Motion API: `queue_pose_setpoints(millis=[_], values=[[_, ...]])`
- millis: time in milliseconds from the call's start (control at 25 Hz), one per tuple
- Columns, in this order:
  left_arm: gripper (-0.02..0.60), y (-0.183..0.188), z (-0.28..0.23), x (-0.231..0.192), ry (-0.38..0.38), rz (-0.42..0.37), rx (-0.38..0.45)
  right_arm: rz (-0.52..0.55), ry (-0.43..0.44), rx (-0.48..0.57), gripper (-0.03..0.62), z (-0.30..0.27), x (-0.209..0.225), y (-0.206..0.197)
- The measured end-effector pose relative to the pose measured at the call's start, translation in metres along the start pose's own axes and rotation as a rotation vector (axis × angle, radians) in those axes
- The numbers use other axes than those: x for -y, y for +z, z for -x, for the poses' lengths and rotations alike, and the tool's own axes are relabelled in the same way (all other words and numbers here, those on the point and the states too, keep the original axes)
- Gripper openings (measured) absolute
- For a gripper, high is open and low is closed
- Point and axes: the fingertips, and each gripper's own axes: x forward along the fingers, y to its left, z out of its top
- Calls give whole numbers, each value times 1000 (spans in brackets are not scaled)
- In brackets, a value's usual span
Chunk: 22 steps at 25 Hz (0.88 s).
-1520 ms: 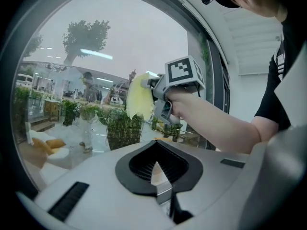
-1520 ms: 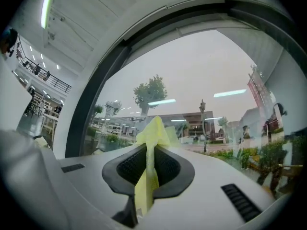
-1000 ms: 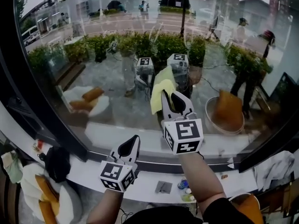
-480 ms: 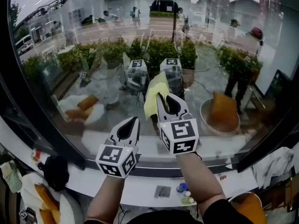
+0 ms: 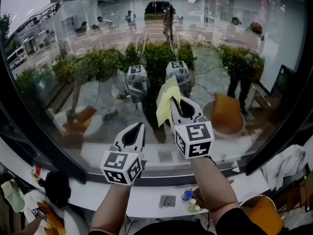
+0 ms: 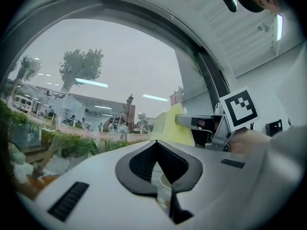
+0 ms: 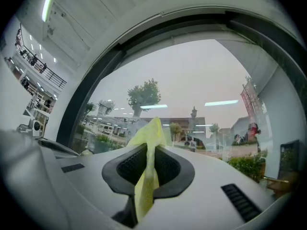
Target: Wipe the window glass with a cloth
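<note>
**Left gripper came up beside the cloth; wipe barely advanced**

Head view: the right gripper (image 5: 174, 100) stood raised at the middle of the window glass (image 5: 88, 48), its jaws clamped on the yellow cloth (image 5: 166, 98), whose free end stood up and to the left of the jaw tips. Across the last second that gripper and cloth held almost the same spot on the pane. The left gripper (image 5: 141, 126) had risen from down near the sill (image 5: 146, 192) to just left of the right one. Whether the cloth actually pressed on the glass was hard to tell from here, though its reflection sat close behind it.

Left gripper view: the jaws met at their tips with nothing between them. The cloth (image 6: 176, 126) and the right gripper's marker cube (image 6: 238, 108) lay just to the right.

Right gripper view: the cloth (image 7: 149, 143) ran pinched between the closed jaws, and its tip pointed toward the far pane (image 7: 192, 80).

Judged from this, the wiping was at a pause or only beginning, with most of the pane still to cover.
</note>
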Motion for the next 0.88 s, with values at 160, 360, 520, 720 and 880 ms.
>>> queue_pose_setpoints(millis=[160, 360, 520, 720, 880], values=[[8, -1, -17, 31, -26, -1, -4, 6, -16, -11, 52, 17, 31, -4], [8, -1, -36, 67, -64, 1, -10, 11, -34, -27, 52, 34, 62, -8], [8, 1, -54, 96, -89, 2, -13, 4, -55, -36, 52, 49, 94, -10], [8, 3, -76, 129, -121, 0, -17, 0, -94, -44, 52, 69, 138, -12], [8, 1, -100, 167, -142, 0, -25, 2, -123, -53, 52, 92, 184, -18]])
